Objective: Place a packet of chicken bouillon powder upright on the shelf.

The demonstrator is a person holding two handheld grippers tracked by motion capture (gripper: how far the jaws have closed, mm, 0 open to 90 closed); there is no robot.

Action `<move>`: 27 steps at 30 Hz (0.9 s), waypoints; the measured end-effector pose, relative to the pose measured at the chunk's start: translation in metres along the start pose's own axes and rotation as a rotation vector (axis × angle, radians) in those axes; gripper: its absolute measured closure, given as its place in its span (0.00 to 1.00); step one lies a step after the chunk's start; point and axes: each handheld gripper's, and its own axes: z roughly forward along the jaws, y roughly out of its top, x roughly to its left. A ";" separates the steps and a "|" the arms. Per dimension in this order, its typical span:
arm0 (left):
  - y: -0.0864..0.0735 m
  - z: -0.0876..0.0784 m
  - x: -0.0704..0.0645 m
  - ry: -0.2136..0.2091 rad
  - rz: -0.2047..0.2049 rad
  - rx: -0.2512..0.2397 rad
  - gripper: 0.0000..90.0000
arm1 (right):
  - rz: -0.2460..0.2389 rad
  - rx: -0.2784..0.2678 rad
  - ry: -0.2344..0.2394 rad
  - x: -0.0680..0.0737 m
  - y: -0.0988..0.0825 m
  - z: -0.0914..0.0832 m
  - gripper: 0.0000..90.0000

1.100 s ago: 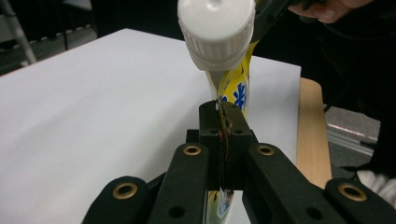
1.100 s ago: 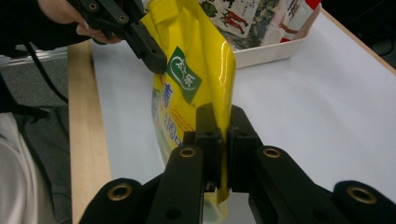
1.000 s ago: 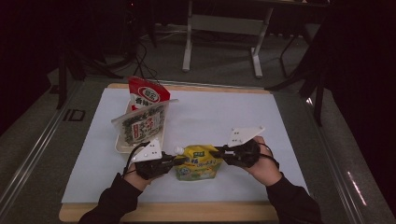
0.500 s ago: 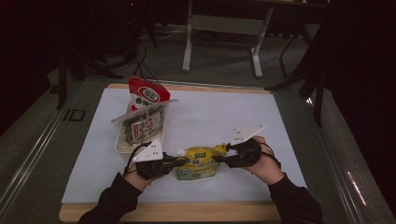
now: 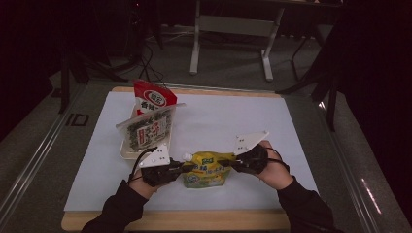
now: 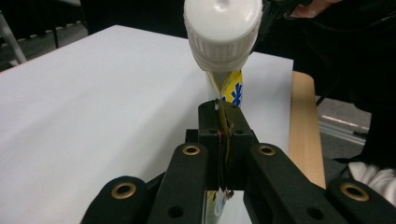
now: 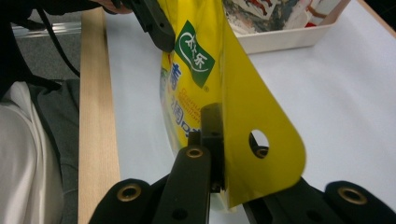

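I hold a yellow pouch (image 5: 206, 168) between my two tools near the front edge of the surface (image 5: 291, 126), which is covered by a white sheet. My left tool (image 5: 180, 167) is clamped tight on the pouch's edge just below its white cap (image 6: 222, 29); in the left gripper view the jaws press flat on the thin yellow film. My right tool (image 5: 228, 164) pinches the opposite edge, jaws closed on the film beside a punched hole (image 7: 259, 139). Behind my left hand (image 5: 150, 175) a white tray (image 5: 127, 153) holds a seaweed packet (image 5: 147, 129) leaning upright, with a red bag (image 5: 153, 99) standing behind it.
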 end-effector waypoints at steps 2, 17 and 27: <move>0.002 -0.002 -0.001 0.000 -0.004 -0.007 0.96 | -0.008 -0.007 0.003 0.001 0.002 -0.002 1.00; -0.005 -0.019 -0.010 0.105 -0.085 -0.033 0.10 | -0.026 -0.083 -0.044 -0.008 0.027 -0.024 1.00; -0.036 -0.020 -0.027 0.151 -0.107 -0.026 0.03 | -0.047 -0.115 -0.053 -0.016 0.054 -0.020 1.00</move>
